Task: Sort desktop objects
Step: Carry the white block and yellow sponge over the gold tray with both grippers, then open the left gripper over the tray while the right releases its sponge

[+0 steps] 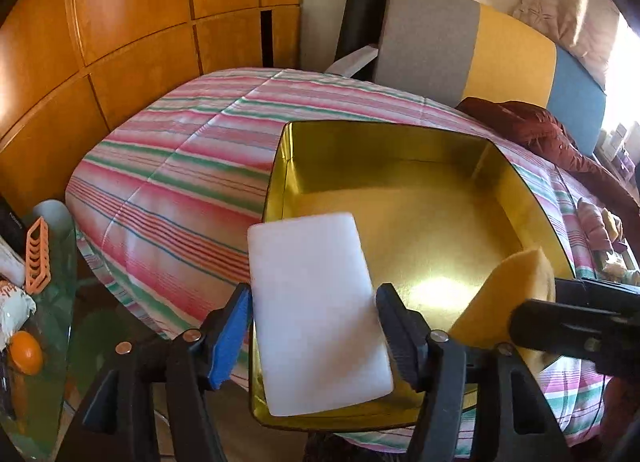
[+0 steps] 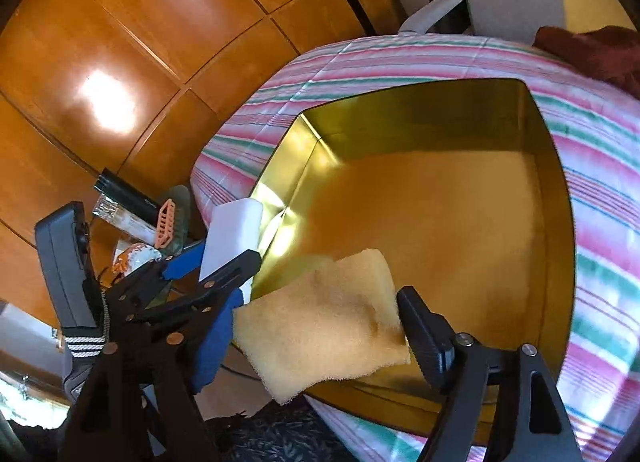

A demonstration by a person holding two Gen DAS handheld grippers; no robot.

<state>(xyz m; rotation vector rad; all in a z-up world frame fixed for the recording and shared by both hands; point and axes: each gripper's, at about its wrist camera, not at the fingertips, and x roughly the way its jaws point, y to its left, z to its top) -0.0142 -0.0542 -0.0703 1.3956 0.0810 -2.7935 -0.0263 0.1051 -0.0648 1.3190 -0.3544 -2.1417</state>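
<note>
Gold rectangular tin box (image 1: 400,181) sits on striped pink-green bedspread (image 1: 180,181) beside orange wooden wardrobe (image 1: 120,21); left gripper (image 1: 312,326) clamps white foam block (image 1: 316,314), right gripper (image 2: 320,326) clamps yellow sponge (image 2: 320,322).

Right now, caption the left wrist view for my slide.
Left gripper holds a white foam block over the empty gold tin on the striped quilt.

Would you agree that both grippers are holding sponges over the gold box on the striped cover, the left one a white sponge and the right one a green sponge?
Not quite: the right gripper holds a yellow sponge, not a green one, as the right wrist view shows. The rest stands: the left gripper holds the white sponge, and both are over the gold box on the striped cover.
</note>
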